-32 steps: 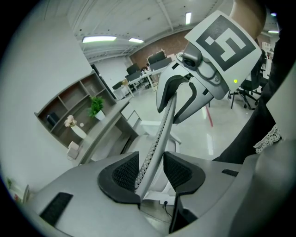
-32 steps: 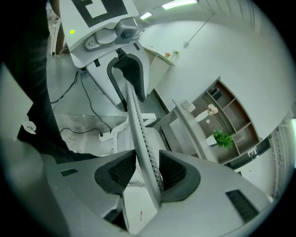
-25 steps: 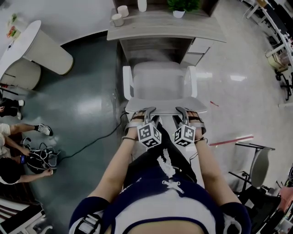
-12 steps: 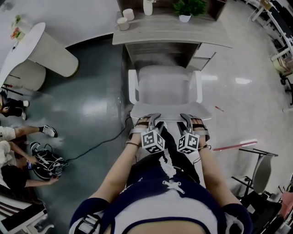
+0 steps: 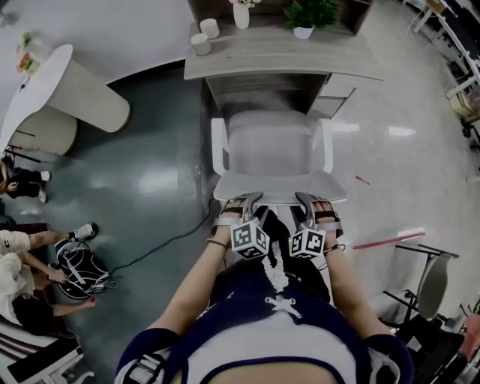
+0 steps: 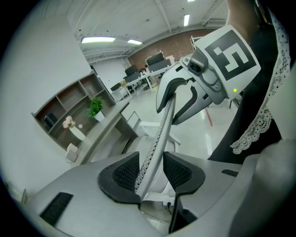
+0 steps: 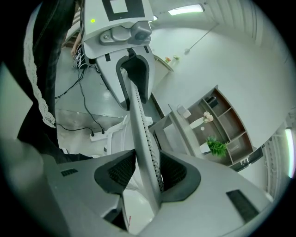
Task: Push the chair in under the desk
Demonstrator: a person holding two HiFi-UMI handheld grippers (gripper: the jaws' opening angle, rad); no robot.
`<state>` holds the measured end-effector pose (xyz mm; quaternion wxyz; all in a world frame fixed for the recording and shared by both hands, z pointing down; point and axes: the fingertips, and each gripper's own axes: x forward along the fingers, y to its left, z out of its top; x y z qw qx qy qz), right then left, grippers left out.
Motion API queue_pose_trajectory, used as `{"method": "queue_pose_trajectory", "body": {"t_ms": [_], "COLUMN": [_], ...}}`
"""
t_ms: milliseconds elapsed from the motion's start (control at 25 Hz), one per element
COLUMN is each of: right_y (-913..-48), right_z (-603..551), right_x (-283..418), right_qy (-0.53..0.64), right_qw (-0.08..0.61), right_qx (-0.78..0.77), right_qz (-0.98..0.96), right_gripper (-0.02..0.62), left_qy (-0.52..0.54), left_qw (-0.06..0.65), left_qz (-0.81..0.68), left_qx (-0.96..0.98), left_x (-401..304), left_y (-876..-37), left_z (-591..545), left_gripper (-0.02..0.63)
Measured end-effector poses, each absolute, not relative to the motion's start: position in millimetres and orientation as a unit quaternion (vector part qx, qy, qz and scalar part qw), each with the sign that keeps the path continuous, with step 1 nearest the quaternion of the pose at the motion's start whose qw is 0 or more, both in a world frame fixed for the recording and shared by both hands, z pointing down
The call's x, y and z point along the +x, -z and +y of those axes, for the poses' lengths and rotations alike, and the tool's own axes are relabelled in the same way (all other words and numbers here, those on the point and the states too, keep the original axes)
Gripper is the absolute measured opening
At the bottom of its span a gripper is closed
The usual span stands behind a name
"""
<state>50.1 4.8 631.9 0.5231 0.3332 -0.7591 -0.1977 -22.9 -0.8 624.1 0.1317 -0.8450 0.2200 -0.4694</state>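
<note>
A white office chair (image 5: 270,146) stands facing the grey desk (image 5: 277,58), its seat just in front of the desk's knee space. My left gripper (image 5: 244,201) is shut on the left part of the backrest's top edge (image 5: 279,189), and my right gripper (image 5: 308,200) is shut on the right part. In the left gripper view the thin mesh edge (image 6: 162,134) runs between the pads of the left gripper (image 6: 152,173), with the right gripper (image 6: 185,95) farther along it. The right gripper view shows the same edge (image 7: 138,125) between the right gripper's (image 7: 145,173) pads.
On the desk stand a vase (image 5: 241,13), a potted plant (image 5: 304,15) and two cups (image 5: 201,43). A white round table (image 5: 45,75) is at the left. A cable (image 5: 157,244) crosses the floor toward seated people (image 5: 22,285). Another chair (image 5: 427,277) stands at the right.
The head view has shifted slightly, so desk and chair sit lower in the picture. Both grippers keep their hold on the backrest. A seated person at the left has moved a foot.
</note>
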Motion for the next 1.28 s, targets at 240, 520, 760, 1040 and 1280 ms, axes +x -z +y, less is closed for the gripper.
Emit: {"method": "queue_pose_trajectory", "body": {"t_ms": [240, 520, 760, 1040, 1280], "right_y": [-633.3, -633.5, -635.1, -634.5, -634.2], "right_z": [-4.7, -23.5, -39.1, -53.7, -68.1], "right_x": [45.2, 41.8, 40.2, 36.9, 40.7], "right_qy": [0.21, 0.202, 0.195, 0.188, 0.183], "right_qw": [0.516, 0.515, 0.515, 0.518, 0.518], "right_qx": [0.338, 0.342, 0.345, 0.344, 0.345], "right_qz": [-0.759, -0.76, -0.76, -0.761, -0.761], "right_gripper": [0.143, 0.143, 0.142, 0.143, 0.143], "left_qy": [0.468, 0.469, 0.469, 0.467, 0.47], "left_qw": [0.137, 0.144, 0.143, 0.146, 0.142], "left_qz": [0.217, 0.212, 0.208, 0.206, 0.206], "left_qx": [-0.846, -0.845, -0.846, -0.847, -0.847], "left_x": [-27.1, -30.3, -32.1, -36.0, -32.7], "left_y": [-625.7, -626.7, -627.5, -626.2, -625.4], "left_z": [-12.0, -32.2, -48.9, -62.1, -75.9], "left_gripper": [0.166, 0.167, 0.167, 0.166, 0.164]}}
